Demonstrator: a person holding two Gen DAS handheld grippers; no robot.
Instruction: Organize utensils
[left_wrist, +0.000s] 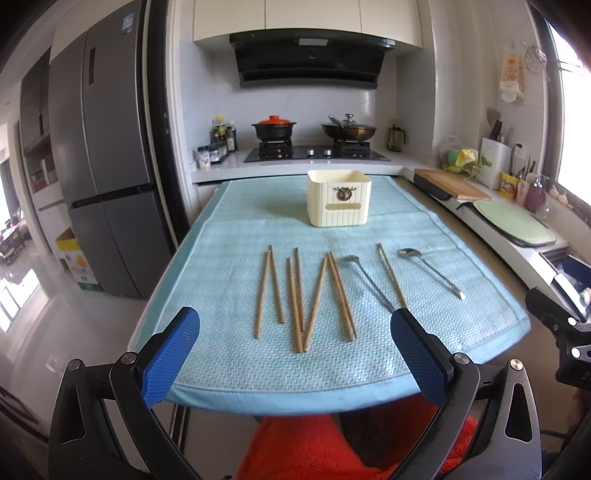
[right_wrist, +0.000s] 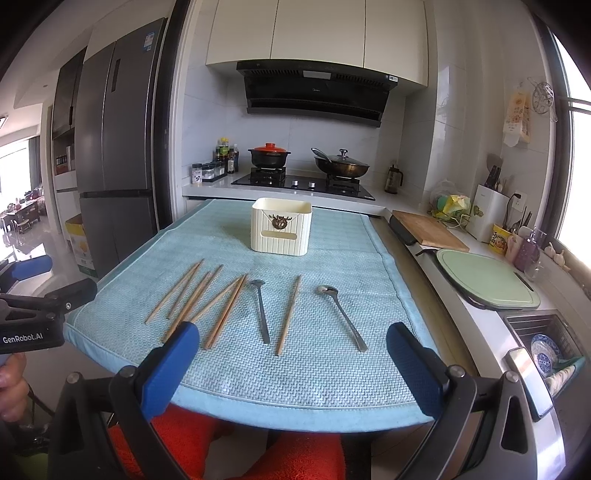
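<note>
Several wooden chopsticks (left_wrist: 295, 295) (right_wrist: 207, 299) lie side by side on a light blue mat (left_wrist: 229, 354) (right_wrist: 332, 369). Two metal spoons (left_wrist: 365, 280) (left_wrist: 430, 271) lie to their right, with one more chopstick (left_wrist: 392, 275) (right_wrist: 289, 314) between them; the right wrist view shows the spoons (right_wrist: 260, 310) (right_wrist: 341, 314) too. A cream utensil box (left_wrist: 338, 197) (right_wrist: 280, 225) stands at the mat's far side. My left gripper (left_wrist: 295, 328) and right gripper (right_wrist: 291, 343) both hang open over the mat's near edge, with nothing between the blue fingers (left_wrist: 173, 354) (right_wrist: 413, 365).
A stove with a red-lidded pot (left_wrist: 274, 127) and a pan (left_wrist: 349, 129) stands behind the table. The counter at the right carries a wooden board (left_wrist: 452, 182), a green board (right_wrist: 487, 282) and a sink with dishes (right_wrist: 546, 350). A grey fridge (left_wrist: 99, 166) stands at the left.
</note>
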